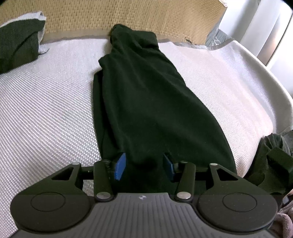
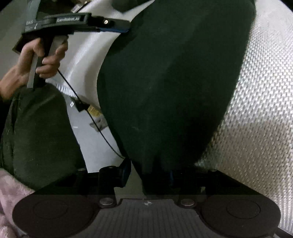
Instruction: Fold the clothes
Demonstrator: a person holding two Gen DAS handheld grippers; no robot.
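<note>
With the dark green garment (image 1: 146, 95) lying lengthwise-folded on the white woven mat (image 1: 45, 102), your left gripper (image 1: 144, 164) and right gripper (image 2: 148, 174) each stand half-open around its near edge, grip unconfirmed; probably next, carry that edge toward the far end.

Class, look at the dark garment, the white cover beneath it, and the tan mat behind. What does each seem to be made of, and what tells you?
Dark garment: soft matte knit or fleece, probably; it drapes in loose folds without shine.
White cover: woven textile with a slight sheen; a raised, regular weave shows.
Tan mat: likely plaited rattan or straw; coarse basket pattern, dry finish.
</note>
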